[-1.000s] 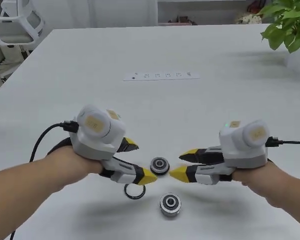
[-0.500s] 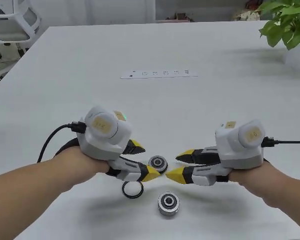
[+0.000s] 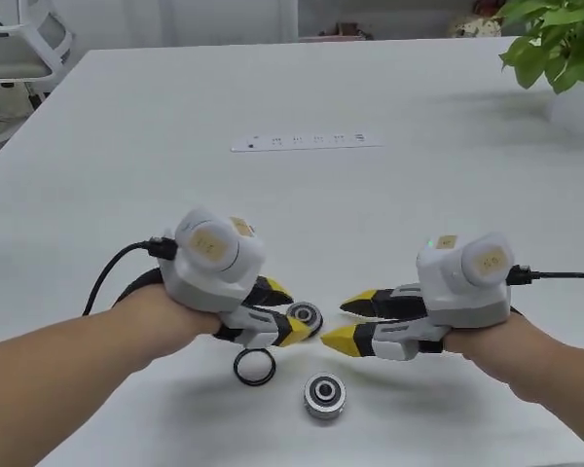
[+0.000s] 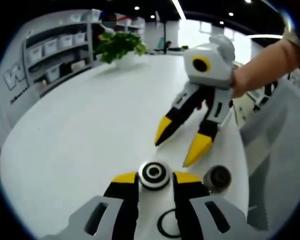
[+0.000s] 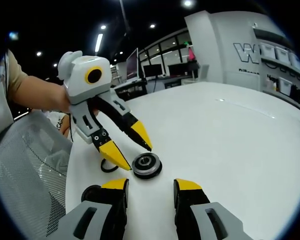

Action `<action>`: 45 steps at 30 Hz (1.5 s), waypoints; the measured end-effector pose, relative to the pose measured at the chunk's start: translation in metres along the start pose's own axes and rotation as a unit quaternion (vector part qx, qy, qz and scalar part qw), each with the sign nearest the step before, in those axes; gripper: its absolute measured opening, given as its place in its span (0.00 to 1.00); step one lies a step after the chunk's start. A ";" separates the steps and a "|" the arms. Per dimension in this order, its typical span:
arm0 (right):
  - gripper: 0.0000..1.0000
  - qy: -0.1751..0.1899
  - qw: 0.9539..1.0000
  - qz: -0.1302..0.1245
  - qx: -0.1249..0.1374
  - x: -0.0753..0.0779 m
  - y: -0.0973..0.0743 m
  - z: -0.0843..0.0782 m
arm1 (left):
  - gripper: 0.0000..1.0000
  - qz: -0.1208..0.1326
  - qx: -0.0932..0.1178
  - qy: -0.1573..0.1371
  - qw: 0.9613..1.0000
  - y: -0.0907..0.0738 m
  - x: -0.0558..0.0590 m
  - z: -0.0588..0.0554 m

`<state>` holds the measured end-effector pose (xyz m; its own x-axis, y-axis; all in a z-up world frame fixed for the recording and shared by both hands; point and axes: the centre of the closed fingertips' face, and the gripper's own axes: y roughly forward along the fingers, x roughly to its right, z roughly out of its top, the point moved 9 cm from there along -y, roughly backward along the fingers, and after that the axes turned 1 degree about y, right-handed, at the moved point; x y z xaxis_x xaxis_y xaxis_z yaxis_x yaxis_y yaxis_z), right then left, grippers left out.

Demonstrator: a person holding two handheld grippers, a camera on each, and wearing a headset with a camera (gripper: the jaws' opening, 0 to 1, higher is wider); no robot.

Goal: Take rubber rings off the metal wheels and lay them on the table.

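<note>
Left tongs [image 3: 287,312] stand with one jaw on each side of a wheel [image 3: 304,316], tips close against its rim. Whether they already pinch it I cannot tell. Right tongs [image 3: 336,323] are apart and empty, with the tips aimed at that wheel from the other side, just short of it.

The wheel lies flat on the desk [image 3: 389,214], near the middle of the near edge. Its rim looks dark in the right gripper view, so I judge its ring is on. Closer to the edge lies a second wheel [image 3: 324,394], silvery at the rim and probably stripped. Just left of it a loose ring [image 3: 255,367] lies flat, apart from both wheels.

The wheel should be stiff, smooth and heavy for its size, likely to skate on the bare top unless held firmly across its rim. The ring should be light, soft and stretchy, and it probably clings in its groove. It is best caught at one spot on its edge with a jaw tip and peeled over the side.

Tan stickers [image 3: 206,243] on the tongs carry print too small to read, as does the socket strip [image 3: 307,141] toward the far edge. Wall lettering [image 5: 247,51] begins with a large "W"; the rest is illegible.
</note>
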<state>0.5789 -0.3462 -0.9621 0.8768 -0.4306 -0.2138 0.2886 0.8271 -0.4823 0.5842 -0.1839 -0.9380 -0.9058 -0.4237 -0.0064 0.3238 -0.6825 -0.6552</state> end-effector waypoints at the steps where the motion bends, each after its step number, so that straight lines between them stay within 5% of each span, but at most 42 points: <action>1: 0.34 0.001 1.000 0.000 0.000 0.000 0.000 0.000 | 0.26 0.000 -0.001 0.001 1.000 0.000 0.000 0.000; 16: 0.33 -0.002 1.000 0.002 0.002 0.000 0.002 0.001 | 0.14 0.008 -0.003 -0.010 1.000 0.005 -0.001 0.001; 35: 0.32 -0.030 1.000 0.006 -0.008 -0.006 0.028 0.008 | 0.13 0.020 0.000 -0.018 1.000 0.003 0.003 0.000; 45: 0.23 -0.019 1.000 0.005 -0.011 -0.006 0.027 0.004 | 0.13 0.022 0.004 -0.024 0.999 0.004 0.002 -0.001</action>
<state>0.5830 -0.3201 -0.9703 0.8936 -0.4086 -0.1859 0.2721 0.8224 -0.4996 0.5830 -0.1867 -0.9417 -0.8765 -0.4814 0.0014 0.3653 -0.6670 -0.6494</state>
